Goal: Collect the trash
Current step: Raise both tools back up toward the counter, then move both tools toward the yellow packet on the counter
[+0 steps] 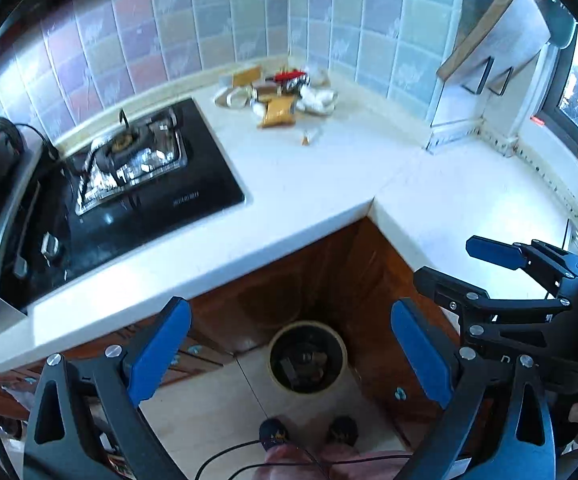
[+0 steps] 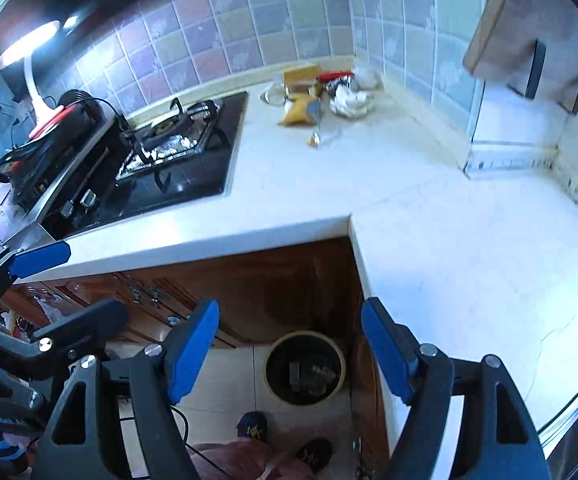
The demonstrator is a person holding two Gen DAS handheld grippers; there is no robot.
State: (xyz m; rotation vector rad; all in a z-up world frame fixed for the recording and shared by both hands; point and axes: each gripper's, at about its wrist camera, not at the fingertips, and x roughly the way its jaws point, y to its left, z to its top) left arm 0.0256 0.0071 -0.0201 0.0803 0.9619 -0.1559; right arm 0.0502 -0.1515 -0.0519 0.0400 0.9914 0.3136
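A round bin (image 1: 307,357) (image 2: 305,367) stands on the floor in the counter's inner corner, dark inside with some scraps in it. A heap of trash (image 1: 279,94) (image 2: 321,92), with a yellow packet (image 1: 277,111) (image 2: 297,114), white wads and a red wrapper, lies at the back of the white counter (image 1: 329,168) (image 2: 429,220). A small scrap (image 1: 307,138) (image 2: 314,139) lies apart, nearer me. My left gripper (image 1: 289,356) hangs open above the bin, nothing between its blue pads. My right gripper (image 2: 289,354) is open beside it, also holding nothing.
A black gas hob (image 1: 129,184) (image 2: 177,156) is set in the counter at the left. A wall cabinet (image 1: 497,40) (image 2: 537,48) hangs at the right. Brown cupboard doors (image 1: 289,280) run below the counter. The person's shoes (image 1: 273,432) (image 2: 253,426) stand on the tiled floor.
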